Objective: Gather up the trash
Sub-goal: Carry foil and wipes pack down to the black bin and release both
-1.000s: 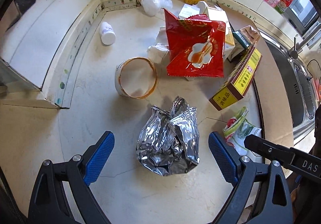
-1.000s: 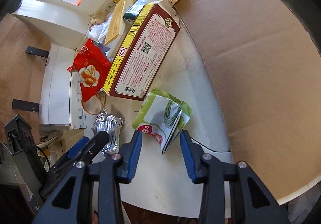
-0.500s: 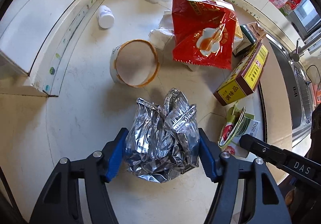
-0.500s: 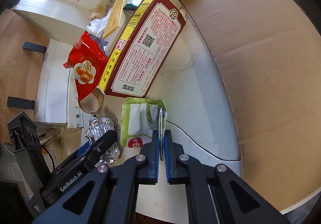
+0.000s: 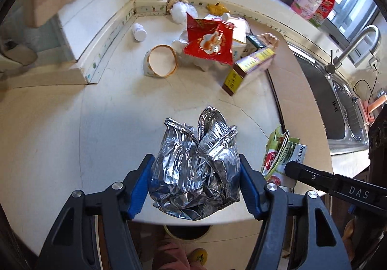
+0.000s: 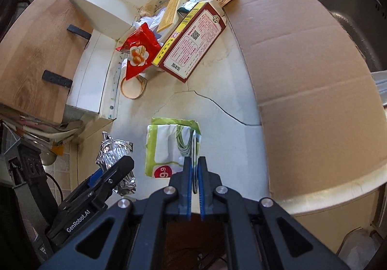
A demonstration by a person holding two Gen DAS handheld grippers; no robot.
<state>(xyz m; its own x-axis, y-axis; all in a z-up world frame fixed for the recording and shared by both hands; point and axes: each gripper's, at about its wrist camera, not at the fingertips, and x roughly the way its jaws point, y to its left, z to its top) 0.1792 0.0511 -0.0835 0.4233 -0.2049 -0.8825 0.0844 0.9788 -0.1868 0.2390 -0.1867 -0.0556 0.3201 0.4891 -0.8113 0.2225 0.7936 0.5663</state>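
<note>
Two grippers, each gripping one wrapper [image 5: 196,168].

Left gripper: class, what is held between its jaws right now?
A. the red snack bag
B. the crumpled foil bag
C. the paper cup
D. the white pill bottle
B: the left gripper has its blue jaws pressed against both sides of the crumpled foil bag at the counter's front edge.
</note>
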